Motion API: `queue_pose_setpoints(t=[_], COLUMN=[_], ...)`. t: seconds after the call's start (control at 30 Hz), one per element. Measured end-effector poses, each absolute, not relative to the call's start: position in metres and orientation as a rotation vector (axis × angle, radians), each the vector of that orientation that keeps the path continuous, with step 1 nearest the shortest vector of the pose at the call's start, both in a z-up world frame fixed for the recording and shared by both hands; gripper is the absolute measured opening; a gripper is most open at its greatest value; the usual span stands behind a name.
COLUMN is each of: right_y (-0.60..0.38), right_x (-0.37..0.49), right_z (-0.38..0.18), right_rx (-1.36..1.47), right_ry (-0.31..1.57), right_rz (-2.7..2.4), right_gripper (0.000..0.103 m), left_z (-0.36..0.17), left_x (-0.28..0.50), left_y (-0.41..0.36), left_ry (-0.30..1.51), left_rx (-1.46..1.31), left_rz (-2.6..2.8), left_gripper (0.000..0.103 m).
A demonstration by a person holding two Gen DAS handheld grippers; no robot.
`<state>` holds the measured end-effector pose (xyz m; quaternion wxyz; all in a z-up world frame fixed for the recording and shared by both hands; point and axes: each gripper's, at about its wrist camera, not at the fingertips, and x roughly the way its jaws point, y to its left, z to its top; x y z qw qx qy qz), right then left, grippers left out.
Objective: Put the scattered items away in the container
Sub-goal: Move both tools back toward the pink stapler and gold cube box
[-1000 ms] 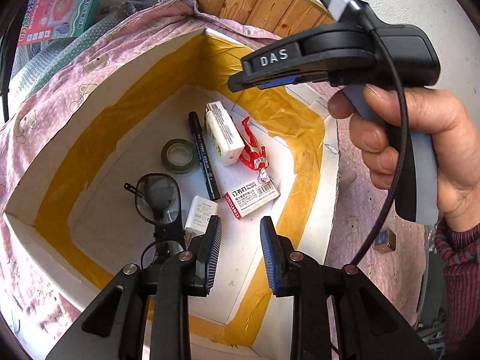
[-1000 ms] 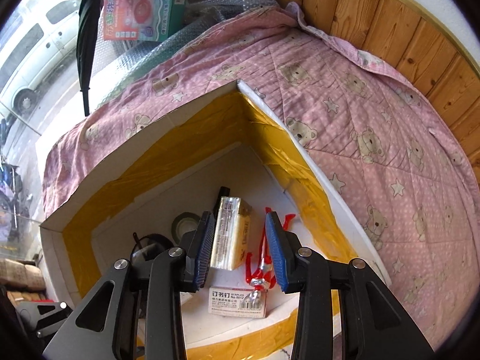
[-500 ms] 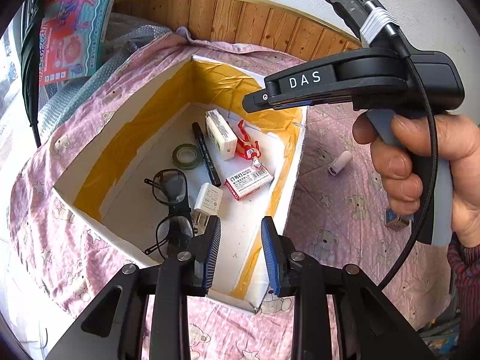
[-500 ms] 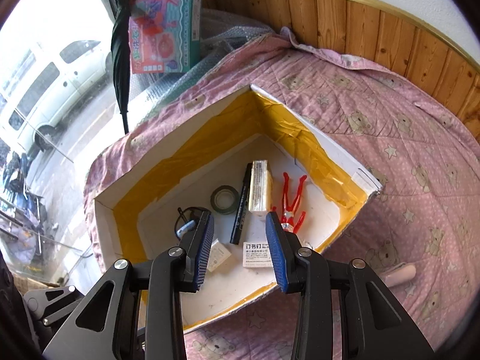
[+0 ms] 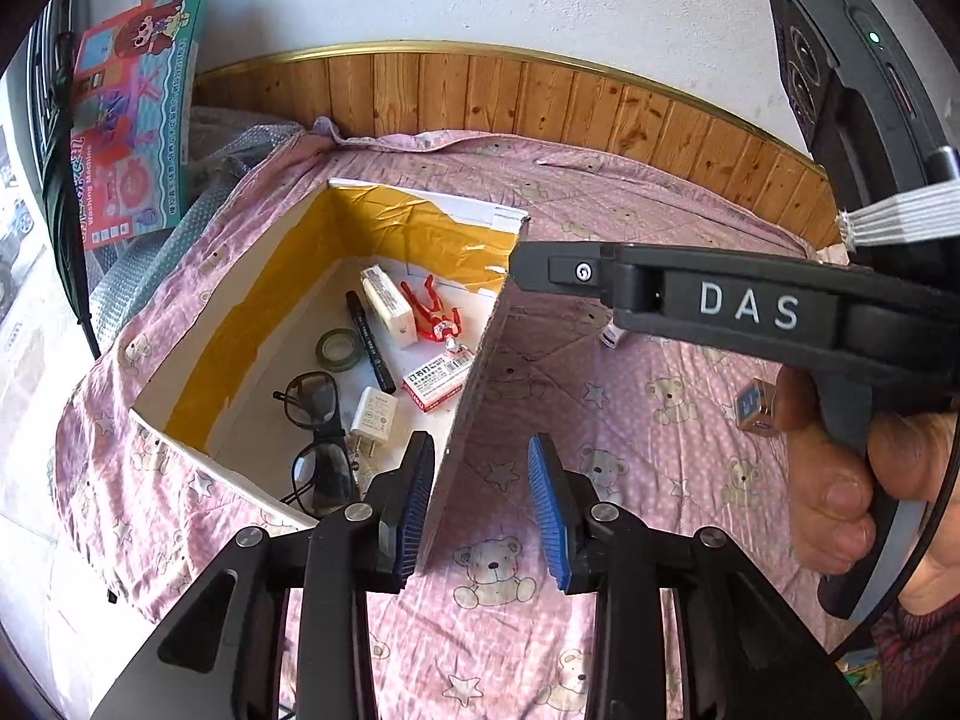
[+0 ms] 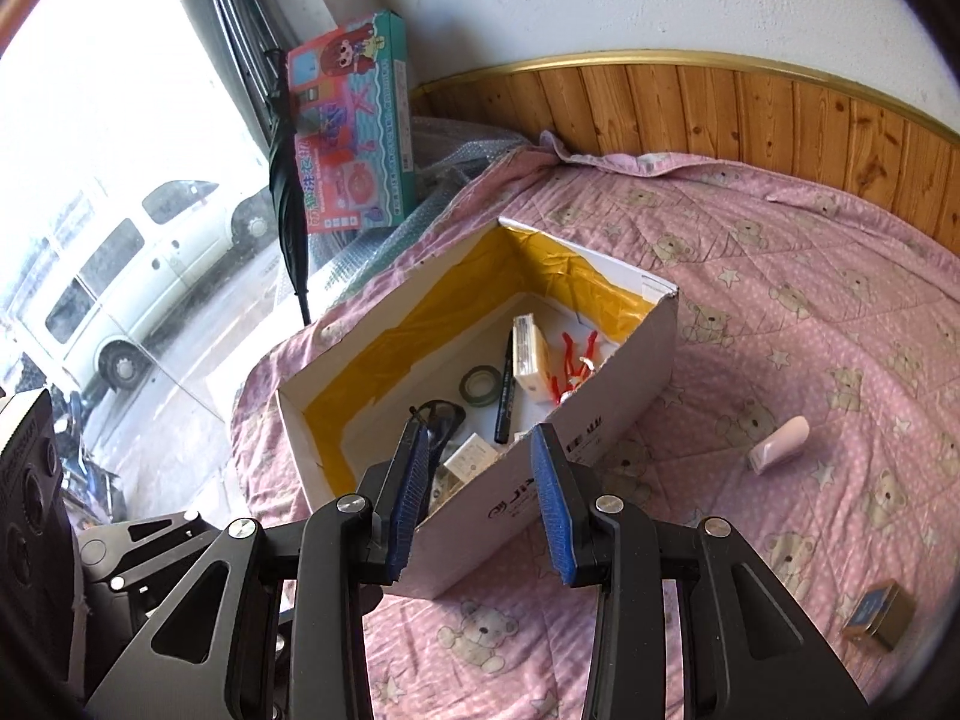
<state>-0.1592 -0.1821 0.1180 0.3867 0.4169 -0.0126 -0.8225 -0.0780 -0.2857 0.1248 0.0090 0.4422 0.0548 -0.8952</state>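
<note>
Reading "DAS", right claw (image 5: 522, 267), open

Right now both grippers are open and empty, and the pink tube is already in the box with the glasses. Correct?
One error: the pink tube lies on the quilt, outside the box, per the right wrist view. The glasses are inside, and both grippers, left and right, are open and empty.

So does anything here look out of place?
Yes: a pale pink tube and a small blue-labelled box lie loose on the bedspread, outside the white box holding everything else.
</note>
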Motion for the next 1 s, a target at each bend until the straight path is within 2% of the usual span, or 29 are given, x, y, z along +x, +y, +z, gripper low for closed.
queue_pose_setpoints(t=[0.5, 0.77, 1.0], right_y=[-0.086, -0.051, -0.036], right_x=[-0.114, -0.099, -0.128], right_z=[0.081, 0.052, 0.033], right_rx=[1.083, 1.130, 1.199], right_ry=[-0.376, -0.460, -0.510], right_rz=[-2.149, -2.220, -2.302], right_gripper=[0.039, 0.039, 0.040], left_z=[0.122, 0.104, 0.091], left_x=[-0.070, -0.077, -0.086], left_y=[-0.232, -0.211, -0.195], left_ry=[0.089, 0.102, 0.095], left_rx=[1.417, 1.503, 1.574], left_rz=[-2.854, -2.862, -2.875], left_gripper=[0.037, 0.037, 0.037])
